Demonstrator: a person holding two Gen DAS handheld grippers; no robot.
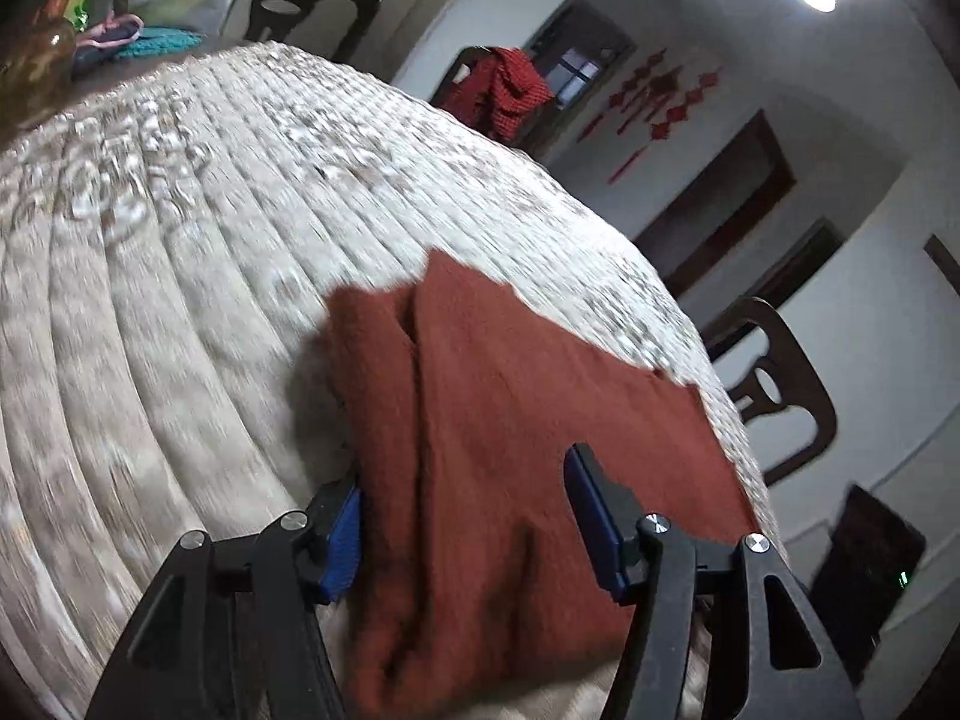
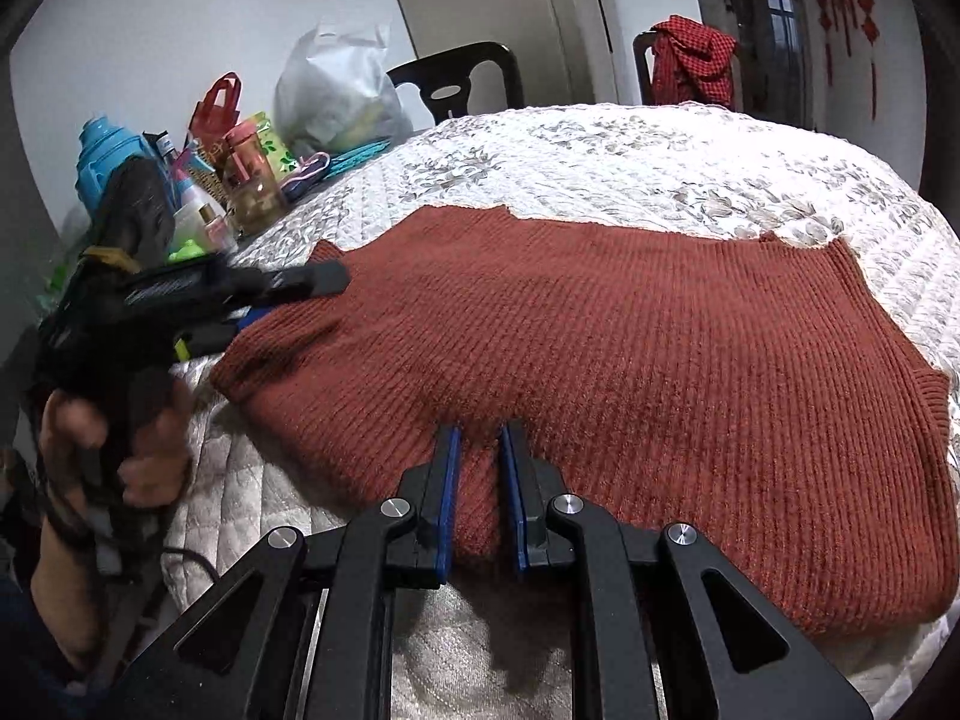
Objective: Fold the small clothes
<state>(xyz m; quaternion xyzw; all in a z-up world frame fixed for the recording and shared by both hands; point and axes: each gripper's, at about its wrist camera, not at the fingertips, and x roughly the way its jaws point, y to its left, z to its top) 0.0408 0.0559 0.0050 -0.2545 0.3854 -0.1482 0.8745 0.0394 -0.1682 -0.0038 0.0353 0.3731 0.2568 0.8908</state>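
A rust-red knit sweater (image 2: 630, 360) lies on a white quilted table cover (image 2: 660, 168). In the left wrist view the sweater (image 1: 510, 450) shows a folded flap along its left side. My left gripper (image 1: 462, 516) is open, its jaws wide apart over the sweater's near edge; it also shows in the right wrist view (image 2: 288, 294) at the sweater's left edge, held by a hand. My right gripper (image 2: 480, 468) is shut on a pinch of the sweater's near edge.
Bottles, a blue jug (image 2: 108, 150), bags and a plastic sack (image 2: 336, 90) crowd the table's far left. Dark chairs (image 2: 462, 78) stand around the table; one carries a red checked cloth (image 2: 690, 60). Another chair (image 1: 774, 384) stands at the table's right edge.
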